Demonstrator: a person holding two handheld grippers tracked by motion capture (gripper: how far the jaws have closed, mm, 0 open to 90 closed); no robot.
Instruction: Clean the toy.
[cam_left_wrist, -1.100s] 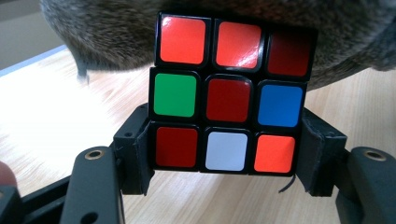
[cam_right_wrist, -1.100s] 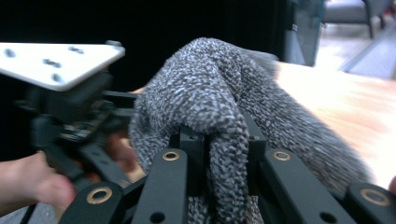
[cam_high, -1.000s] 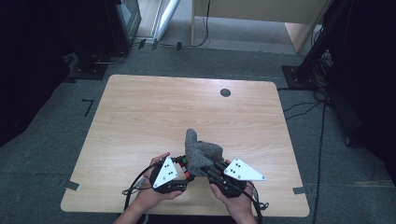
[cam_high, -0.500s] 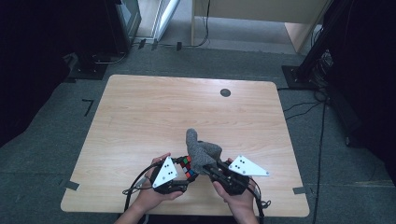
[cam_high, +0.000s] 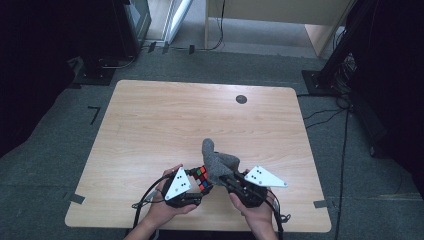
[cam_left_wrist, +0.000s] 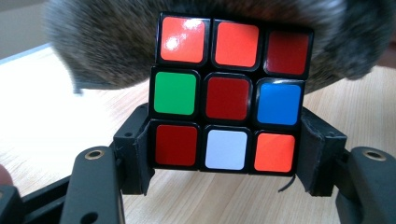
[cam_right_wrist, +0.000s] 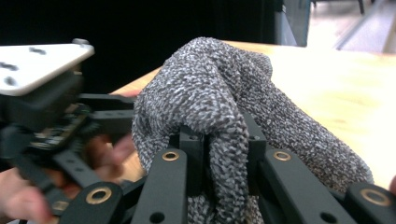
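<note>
A scrambled colour cube (cam_high: 201, 177) is clamped between the two jaws of my left gripper (cam_high: 196, 184) near the table's front edge. In the left gripper view the cube (cam_left_wrist: 228, 98) faces the camera, with the black pads (cam_left_wrist: 135, 154) pressing on its lower sides. A grey knitted cloth (cam_high: 218, 162) rises just right of the cube and touches it. My right gripper (cam_high: 226, 178) is shut on the cloth's lower end. In the right gripper view the cloth (cam_right_wrist: 219, 107) bulges up from between the closed jaws, and the left gripper (cam_right_wrist: 44, 112) shows at the left.
The wooden table (cam_high: 150, 125) has a small black round disc (cam_high: 241, 99) near its far edge. Both hands rest at the front edge. Dark stands (cam_high: 100, 70) and cables (cam_high: 325, 115) lie on the carpet around the table.
The right gripper has shifted slightly, its grey plate lifting a little to the right. The cube, the cloth and the left gripper stay where they were.
</note>
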